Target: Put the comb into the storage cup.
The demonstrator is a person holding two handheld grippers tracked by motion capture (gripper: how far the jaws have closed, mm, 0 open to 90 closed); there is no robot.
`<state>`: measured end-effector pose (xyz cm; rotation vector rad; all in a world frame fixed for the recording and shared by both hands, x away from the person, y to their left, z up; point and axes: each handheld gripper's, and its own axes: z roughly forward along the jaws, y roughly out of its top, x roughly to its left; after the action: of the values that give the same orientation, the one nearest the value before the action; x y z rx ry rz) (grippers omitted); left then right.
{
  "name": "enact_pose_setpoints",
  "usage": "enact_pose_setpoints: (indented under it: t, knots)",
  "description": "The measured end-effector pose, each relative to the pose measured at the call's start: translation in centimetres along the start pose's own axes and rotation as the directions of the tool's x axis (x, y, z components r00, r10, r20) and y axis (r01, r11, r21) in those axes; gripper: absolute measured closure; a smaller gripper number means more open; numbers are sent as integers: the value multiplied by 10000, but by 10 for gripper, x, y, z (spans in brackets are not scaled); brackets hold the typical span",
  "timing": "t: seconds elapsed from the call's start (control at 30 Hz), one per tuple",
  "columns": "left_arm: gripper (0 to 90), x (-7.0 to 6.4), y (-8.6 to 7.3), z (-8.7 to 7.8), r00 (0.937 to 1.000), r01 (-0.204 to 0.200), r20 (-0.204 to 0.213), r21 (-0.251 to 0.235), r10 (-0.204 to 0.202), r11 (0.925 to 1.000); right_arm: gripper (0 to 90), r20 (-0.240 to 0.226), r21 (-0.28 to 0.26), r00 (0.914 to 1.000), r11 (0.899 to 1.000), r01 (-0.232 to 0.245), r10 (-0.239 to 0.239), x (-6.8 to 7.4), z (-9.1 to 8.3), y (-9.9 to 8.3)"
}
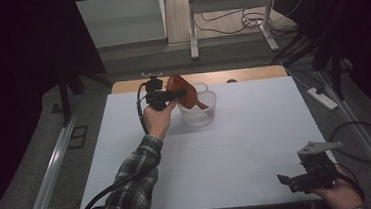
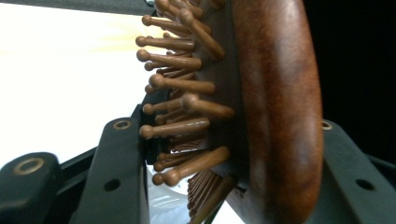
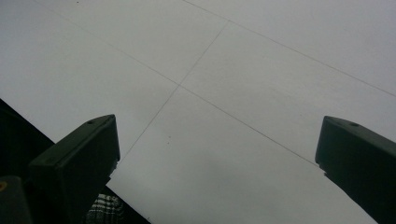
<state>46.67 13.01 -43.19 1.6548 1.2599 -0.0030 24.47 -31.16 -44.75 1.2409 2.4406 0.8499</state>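
Closest to the lens we've got the brush [image 2: 261, 112], wooden pins sticking out sideways and the smooth back pressed against one black jaw, the other jaw on the pin side. So our left gripper [image 1: 165, 96] is pinching the brush, no question.

Taking the basket [image 1: 198, 108] as our landmark: the brush head sits right over the basket's near-left rim, tilted, with its lower end dipping inside the basket. The left gripper is just left of the basket, hand [image 1: 158, 119] underneath it. The basket itself stands toward the far edge of the white table [image 1: 257, 144], a strip of bare wood showing behind it.

Our right gripper [image 1: 292, 180] is well away from the basket, down at the near right corner of the table, and its jaws are spread wide with nothing but tabletop between them in the right gripper view.

Our read: we're mid drop-off, putting the brush into the basket. We can't tell whether the lower end already touches the bottom. Next move probably calls for lowering a touch more, letting the brush lean on the rim, then easing the jaws apart and backing out to the left without snagging pins or tipping that light basket.
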Motion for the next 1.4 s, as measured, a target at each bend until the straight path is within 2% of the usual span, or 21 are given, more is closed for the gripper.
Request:
enact_pose_setpoints:
  t: [0.1,0.33,0.73,1.03,1.4]
  knots:
    - [530,0,-1,1,10000,-43,-72,38,44,10000,0,-6,-2,10000,10000,-1,1,0,0,0]
    - [516,5,-3,0,9999,144,9,26,-144,9999,0,-18,14,10000,10000,19,-19,0,0,0]
    - [453,16,-11,-1,9984,541,-147,-81,-543,9985,0,8,47,10000,10000,31,-31,0,1,0]
    - [409,16,-11,-1,9990,307,-337,11,-307,9995,0,6,11,10000,10000,27,-27,0,0,0]
    - [298,14,-9,1,9993,64,-362,195,-57,9998,0,28,-18,10000,10000,4,-4,0,0,0]
